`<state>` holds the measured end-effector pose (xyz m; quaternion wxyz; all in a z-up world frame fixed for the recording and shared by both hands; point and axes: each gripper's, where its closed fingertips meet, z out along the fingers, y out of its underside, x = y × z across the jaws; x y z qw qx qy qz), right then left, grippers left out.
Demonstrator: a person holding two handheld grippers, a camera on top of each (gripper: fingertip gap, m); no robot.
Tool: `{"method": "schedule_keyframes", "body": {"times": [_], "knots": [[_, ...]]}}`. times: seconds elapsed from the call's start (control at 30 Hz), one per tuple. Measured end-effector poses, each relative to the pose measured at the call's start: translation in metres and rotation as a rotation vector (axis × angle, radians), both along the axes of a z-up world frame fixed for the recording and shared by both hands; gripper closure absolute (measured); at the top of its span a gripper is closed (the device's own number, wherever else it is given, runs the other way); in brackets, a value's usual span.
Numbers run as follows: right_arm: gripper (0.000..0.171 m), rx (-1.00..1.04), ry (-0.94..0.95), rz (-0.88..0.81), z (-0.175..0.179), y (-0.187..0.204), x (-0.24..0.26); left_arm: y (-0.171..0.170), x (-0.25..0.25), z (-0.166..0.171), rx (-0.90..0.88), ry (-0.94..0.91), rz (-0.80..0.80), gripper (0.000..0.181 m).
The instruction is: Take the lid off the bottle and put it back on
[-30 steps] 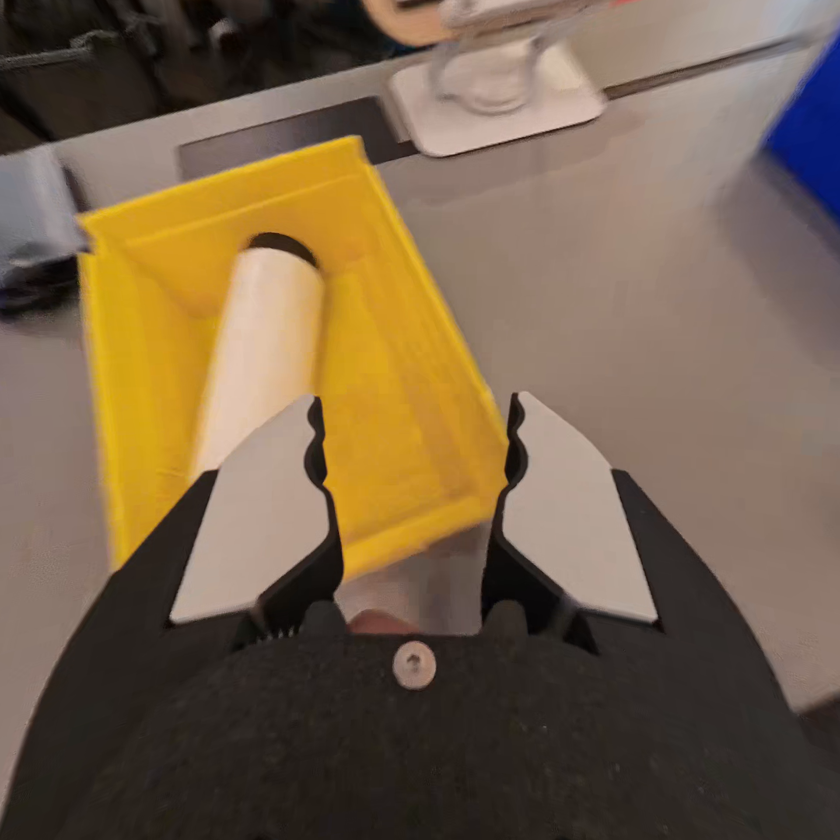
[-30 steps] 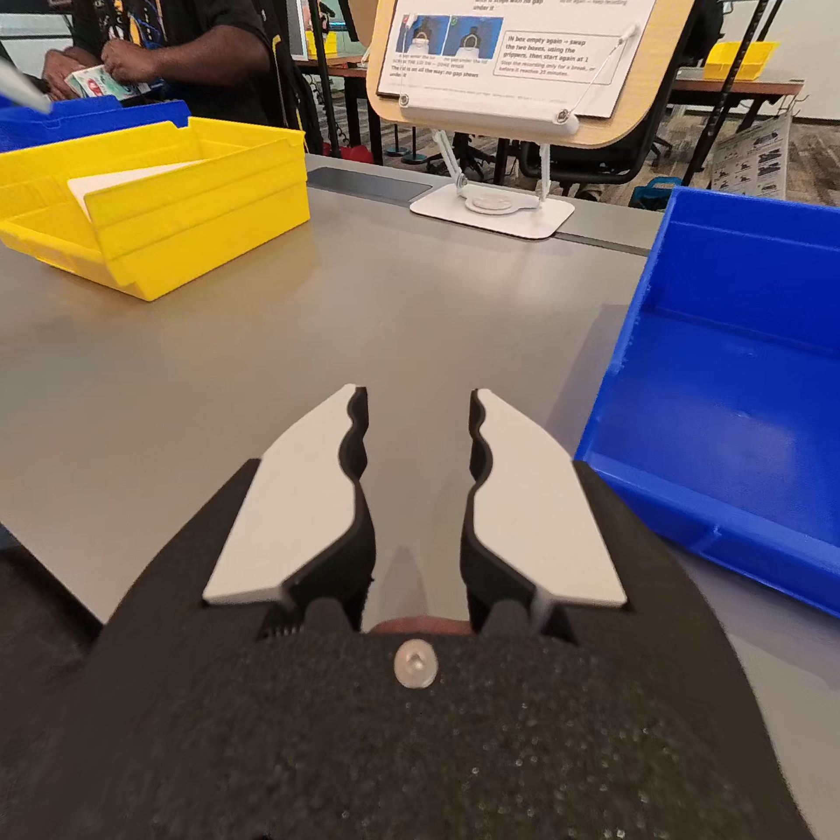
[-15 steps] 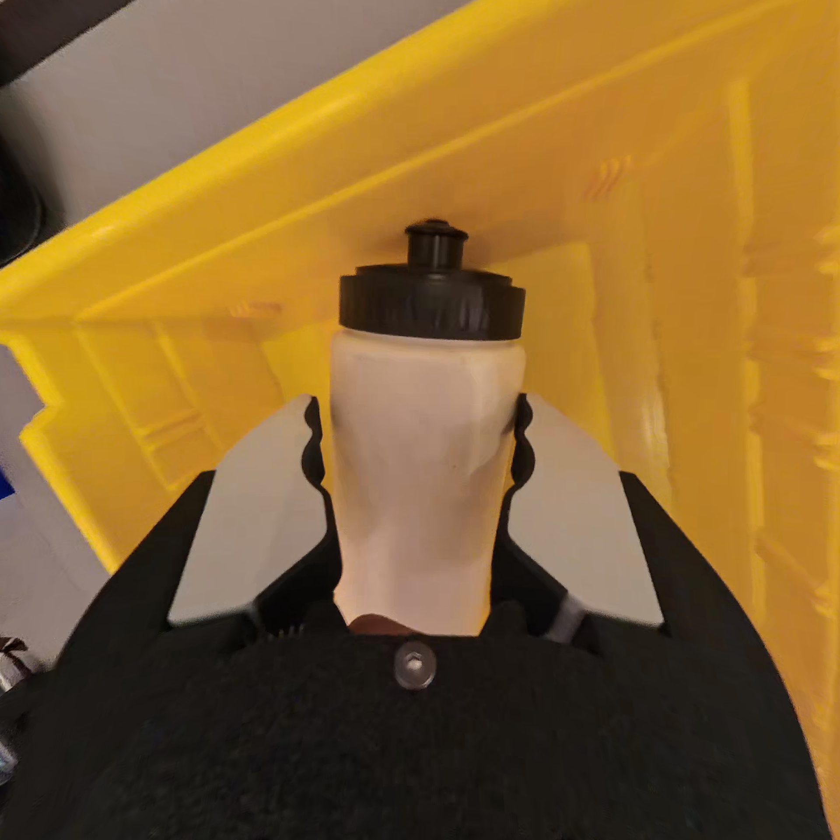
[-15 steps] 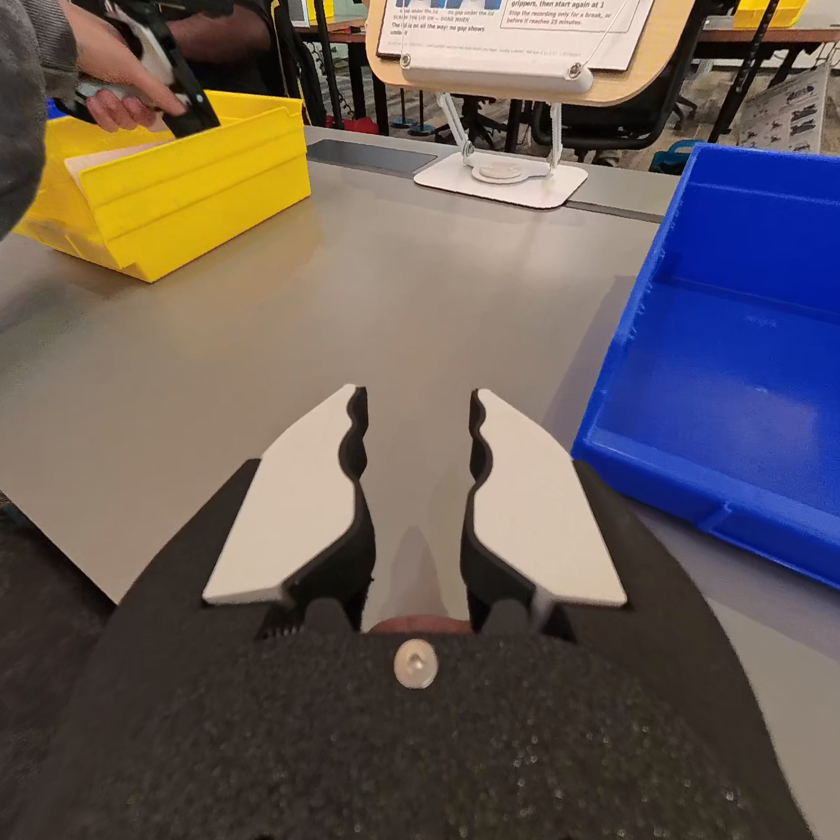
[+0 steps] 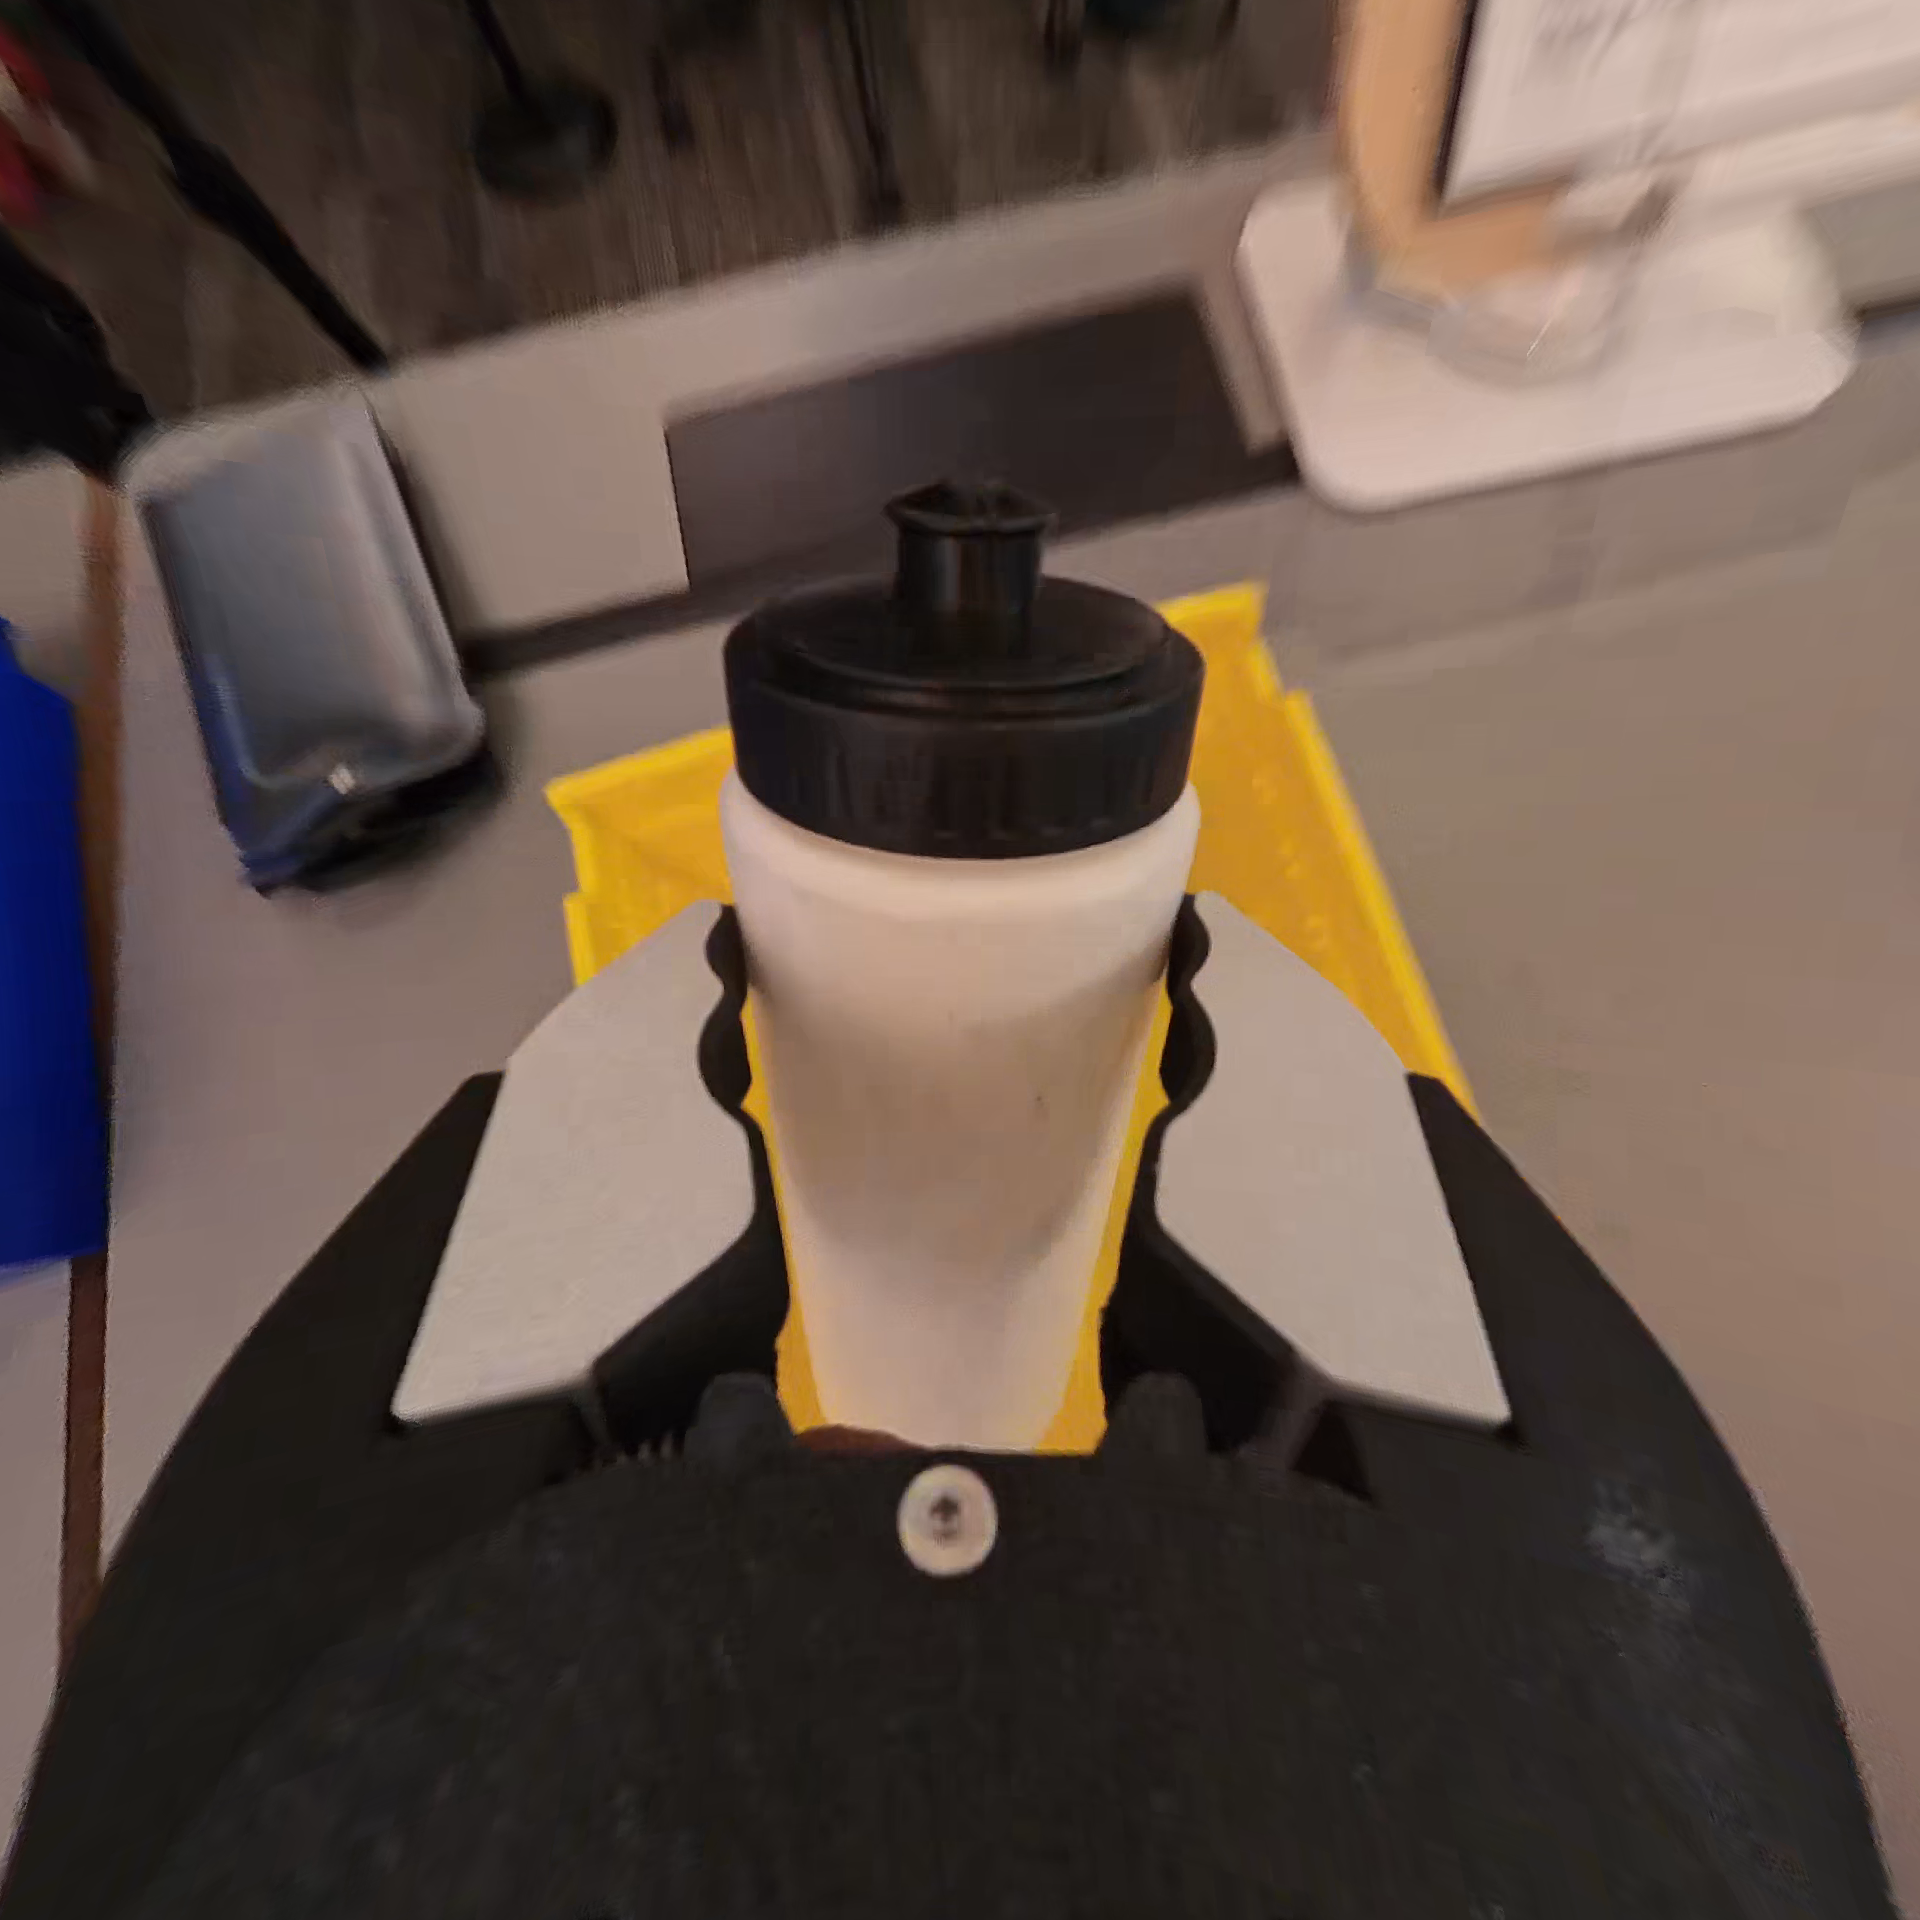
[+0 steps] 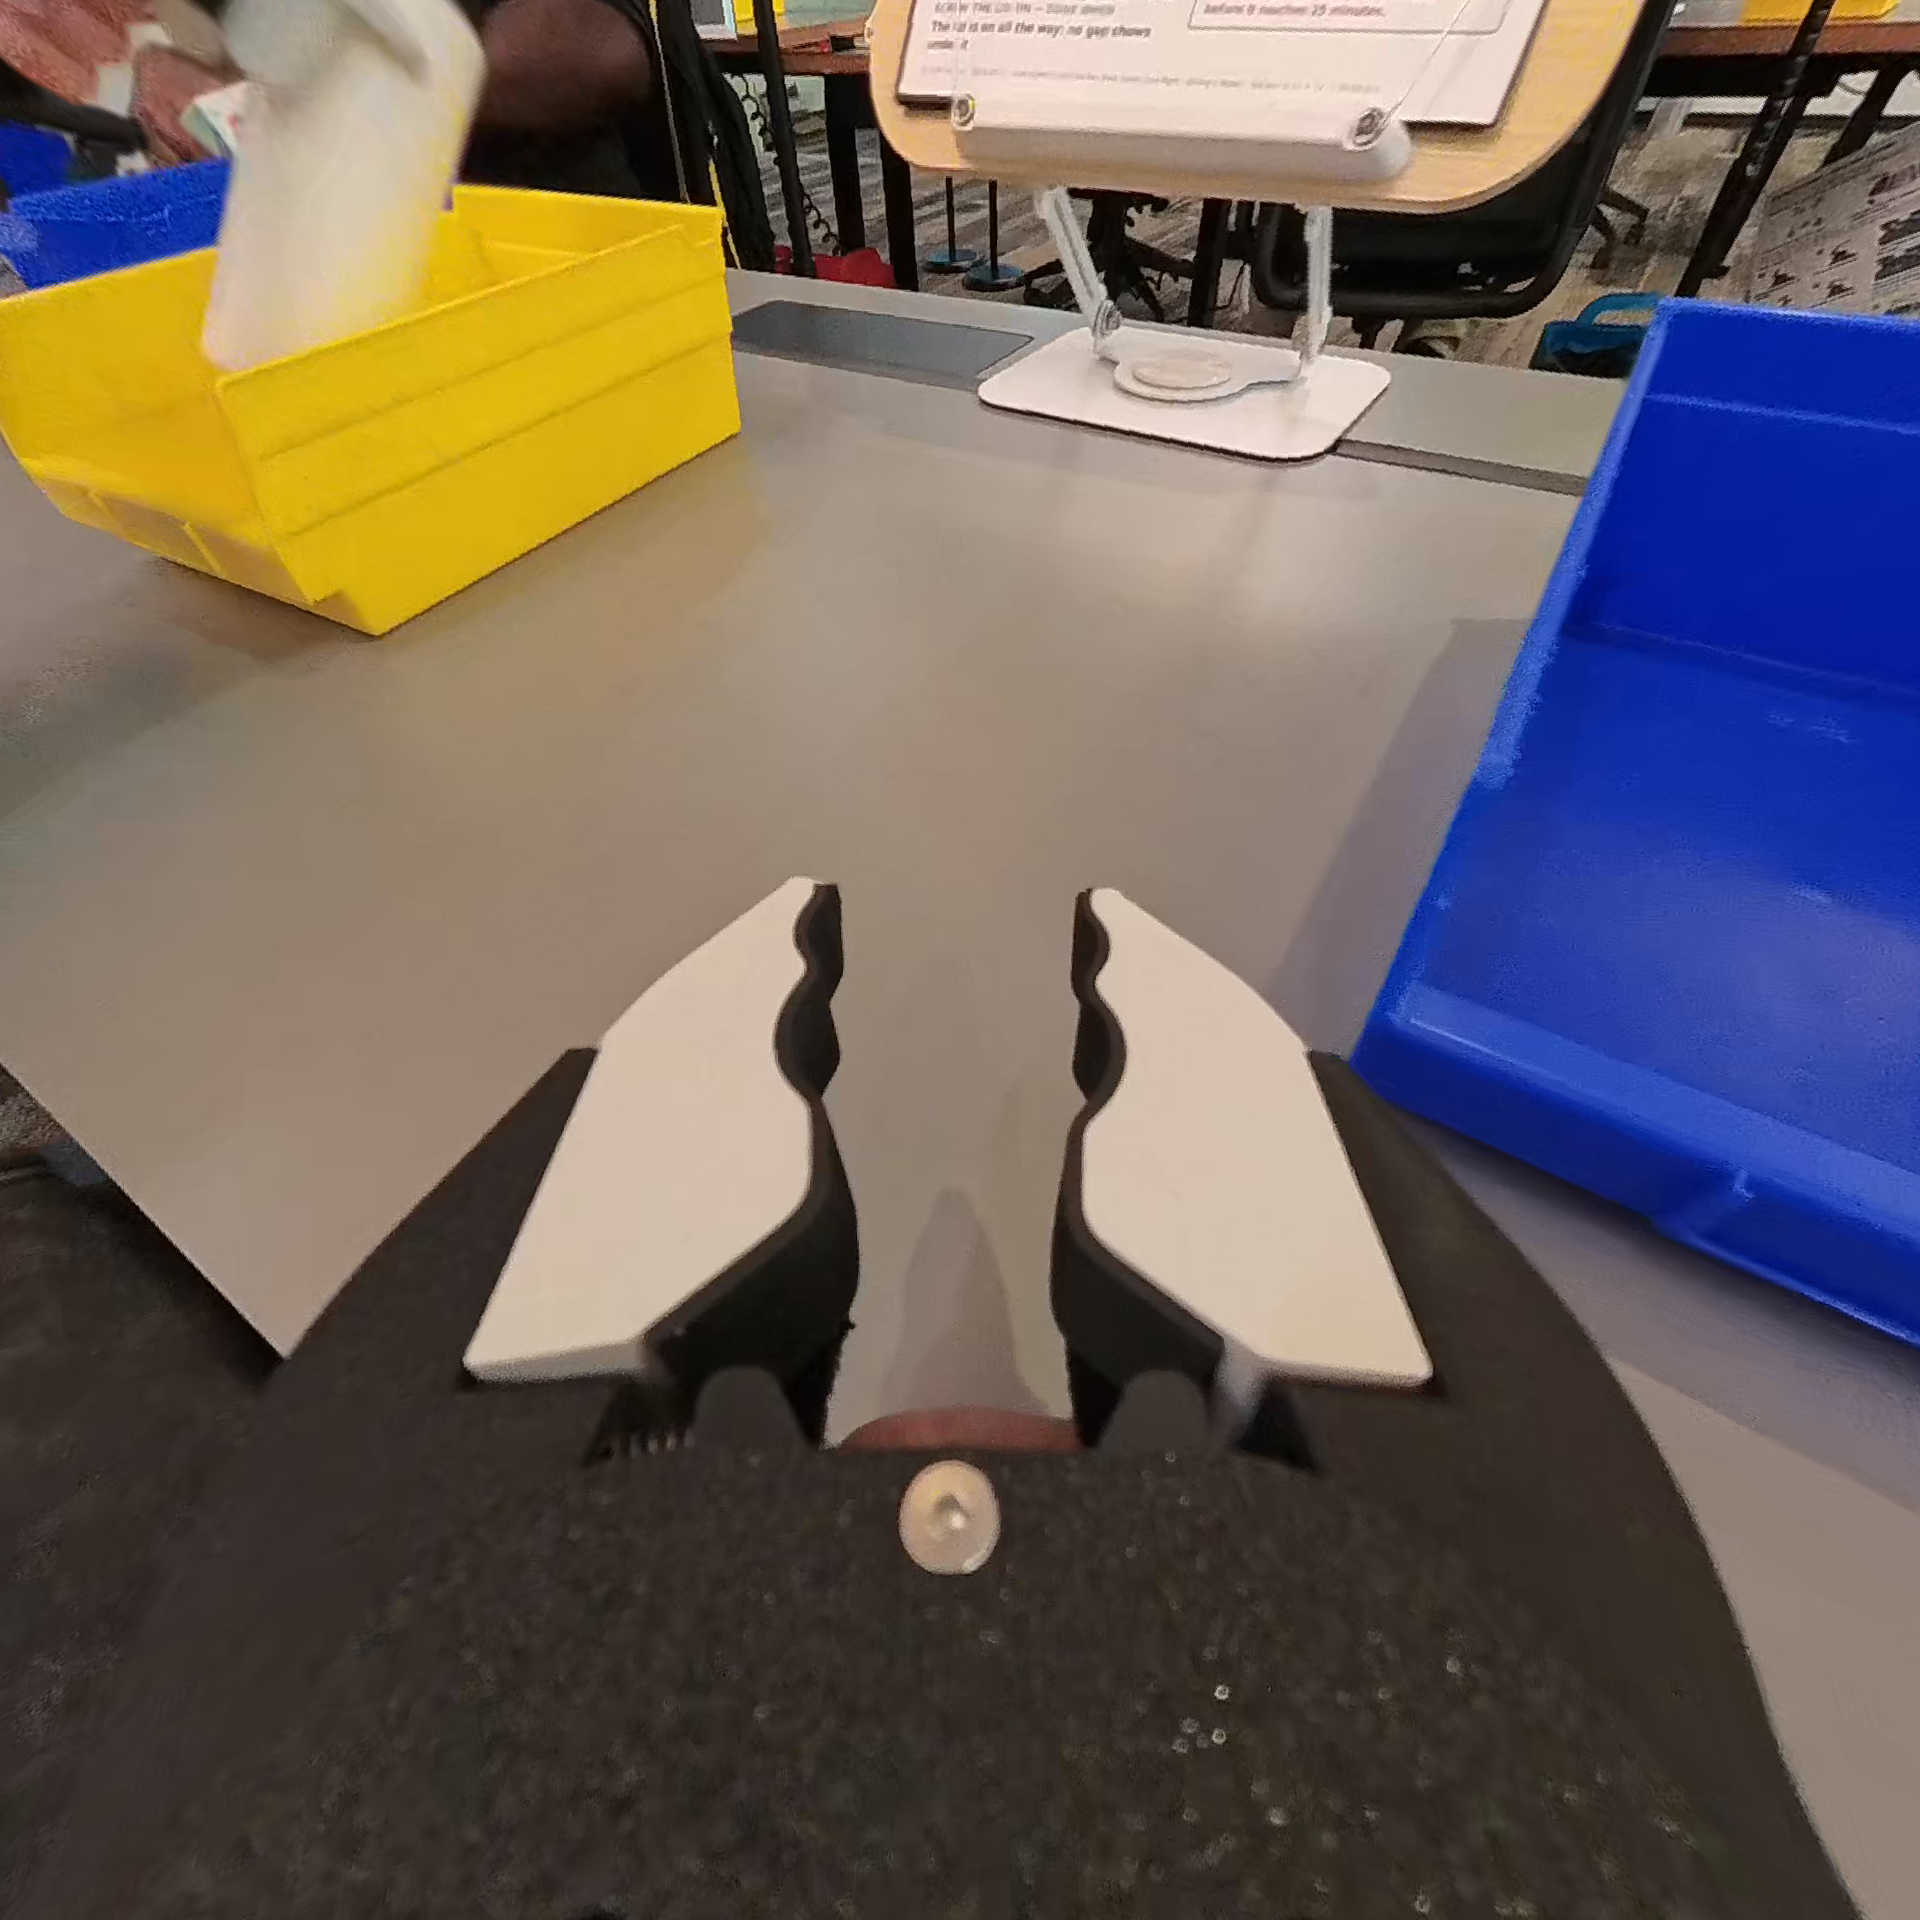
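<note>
since the earlier frame your left hand-held gripper (image 5: 961, 935) has lifted the bottle (image 5: 961, 1081) up out of the yellow bin (image 5: 1320, 862), where it had lain on its side; the bin now shows below and behind it. its two fingers (image 5: 613, 1143) are closed against the white body of the bottle just beneath the shoulder, one on each side. the black lid (image 5: 961, 727) is on the bottle, with its spout pointing away from the camera. in the right wrist view the bottle (image 6: 343, 177) appears blurred and tilted above the yellow bin (image 6: 468, 436) at the far left of the table (image 6: 935, 675). your right hand-held gripper (image 6: 956, 914) has stayed low over the near edge of the table, its jaws parted by a moderate gap and holding nothing. a blue bin (image 6: 1714, 831) lies just to its right. a white stand (image 6: 1184, 395) carrying a board sits at the far edge of the table, well apart from both bins. a dark blue-grey pouch (image 5: 301, 644) lies on the table to the left of the yellow bin in the left wrist view.
</note>
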<state>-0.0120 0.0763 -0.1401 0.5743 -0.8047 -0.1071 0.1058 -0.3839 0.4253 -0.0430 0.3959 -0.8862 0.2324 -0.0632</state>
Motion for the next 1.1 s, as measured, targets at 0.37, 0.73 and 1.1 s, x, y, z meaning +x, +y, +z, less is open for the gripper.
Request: {"method": "schedule_keyframes", "body": {"times": [0.37,0.73,1.1], "knots": [[0.129,0.002,-0.051,0.018,-0.001,0.005,-0.009,-0.13,0.13,0.125,0.396,-0.487,-0.372,0.104],[0.129,0.019,-0.023,-0.017,0.003,0.0,0.006,-0.118,0.286,0.014,0.433,-0.58,-0.527,0.104],[0.11,-0.275,0.122,0.151,-0.015,0.0,-0.018,-0.118,0.316,-0.02,0.47,-0.542,-0.583,0.104]]}}
